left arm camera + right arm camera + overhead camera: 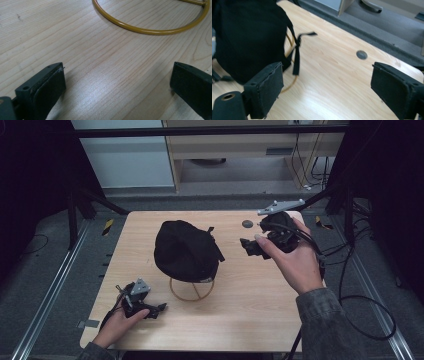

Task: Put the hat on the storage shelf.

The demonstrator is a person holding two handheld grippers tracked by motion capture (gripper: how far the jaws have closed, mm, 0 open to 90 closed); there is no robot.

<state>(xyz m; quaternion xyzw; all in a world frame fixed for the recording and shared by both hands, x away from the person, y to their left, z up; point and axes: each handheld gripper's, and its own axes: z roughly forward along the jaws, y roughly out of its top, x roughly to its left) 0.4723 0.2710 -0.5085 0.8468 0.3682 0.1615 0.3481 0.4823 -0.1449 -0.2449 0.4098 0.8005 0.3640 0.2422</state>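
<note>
Both hand-held grippers (161, 309) (246, 245) agape

Cap (184, 249) on wire stand (192, 290), mid desk (240, 320). Left tool (161, 309) near front-left of stand; right tool (248, 246) right of cap, apart.

The desk (235, 320) is pale wood with rounded corners. A yellow wire stand (191, 290) rests on it near the middle, its ring base flat on the wood, carrying a black cap (185, 250). A small grey disc (247, 224) sits toward the far edge.
</note>
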